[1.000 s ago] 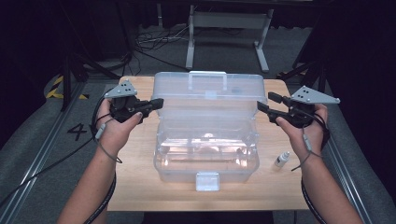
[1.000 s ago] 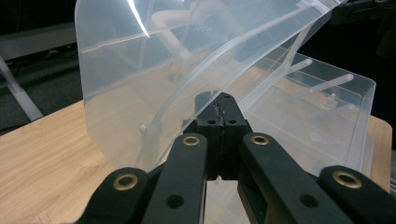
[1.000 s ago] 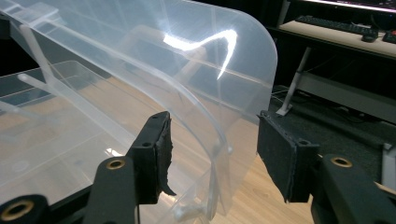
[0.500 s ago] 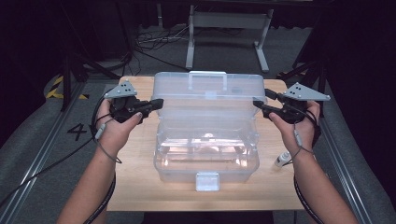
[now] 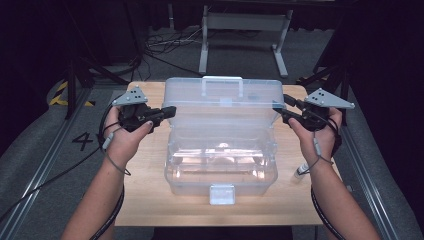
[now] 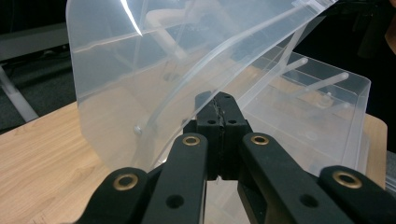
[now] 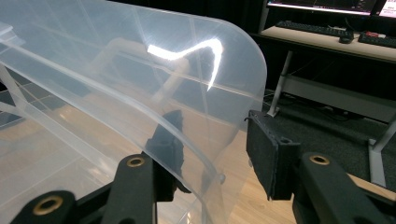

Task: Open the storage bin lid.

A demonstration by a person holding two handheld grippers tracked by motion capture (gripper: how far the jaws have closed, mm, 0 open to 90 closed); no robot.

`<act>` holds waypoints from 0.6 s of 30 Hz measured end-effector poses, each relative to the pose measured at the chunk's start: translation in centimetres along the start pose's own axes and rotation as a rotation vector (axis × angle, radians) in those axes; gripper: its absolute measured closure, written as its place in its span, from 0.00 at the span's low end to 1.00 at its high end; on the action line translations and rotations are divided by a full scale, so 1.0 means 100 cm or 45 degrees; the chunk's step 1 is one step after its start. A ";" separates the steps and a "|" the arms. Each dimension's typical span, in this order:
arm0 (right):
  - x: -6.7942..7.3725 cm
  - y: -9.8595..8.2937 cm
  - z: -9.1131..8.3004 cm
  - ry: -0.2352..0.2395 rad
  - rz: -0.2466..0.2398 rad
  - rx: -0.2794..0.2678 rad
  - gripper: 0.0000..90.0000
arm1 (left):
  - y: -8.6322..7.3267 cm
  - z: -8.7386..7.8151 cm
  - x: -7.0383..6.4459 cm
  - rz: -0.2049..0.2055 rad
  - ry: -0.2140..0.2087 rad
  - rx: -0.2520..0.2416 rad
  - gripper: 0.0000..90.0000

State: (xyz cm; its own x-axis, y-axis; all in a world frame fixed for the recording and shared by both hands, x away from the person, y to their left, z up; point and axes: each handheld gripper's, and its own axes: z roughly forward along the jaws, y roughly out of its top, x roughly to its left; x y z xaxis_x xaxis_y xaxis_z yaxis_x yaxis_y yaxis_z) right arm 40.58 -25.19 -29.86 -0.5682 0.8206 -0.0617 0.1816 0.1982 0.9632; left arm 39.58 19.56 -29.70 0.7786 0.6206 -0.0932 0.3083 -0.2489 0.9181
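Hand-held gripper left [image 5: 169,112], at nine o'clock, we keep clamped on the raised lid [image 5: 223,107] of our clear box [image 5: 220,167], while right [image 5: 278,111], at three o'clock, gapes around its edge.

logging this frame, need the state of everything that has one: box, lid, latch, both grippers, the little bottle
clear plastic box: open, upright on the table
lid: raised, tilted back, handle at its top
front latch: undone, hanging at the box front
left gripper: shut, at the lid's left edge
right gripper: open, jaws either side of the lid's right edge
small bottle: lying on the table, right of the box
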 end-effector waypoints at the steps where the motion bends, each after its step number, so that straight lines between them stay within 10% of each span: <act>1: 0.000 0.001 0.000 -0.008 -0.010 0.005 0.64 | 0.000 0.000 0.000 0.002 0.000 0.002 1.00; 18: -0.002 0.007 0.004 -0.053 -0.029 0.040 0.69 | -0.006 -0.014 -0.002 0.007 0.004 0.023 1.00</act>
State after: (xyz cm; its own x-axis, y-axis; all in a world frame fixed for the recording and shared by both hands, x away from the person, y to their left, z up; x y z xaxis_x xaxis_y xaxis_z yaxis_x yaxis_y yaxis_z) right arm 41.18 -25.02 -29.32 -0.5385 0.8373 -0.0949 0.1943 0.2330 0.9529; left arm 38.44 20.62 -29.64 0.7786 0.6214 -0.0871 0.3138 -0.2654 0.9116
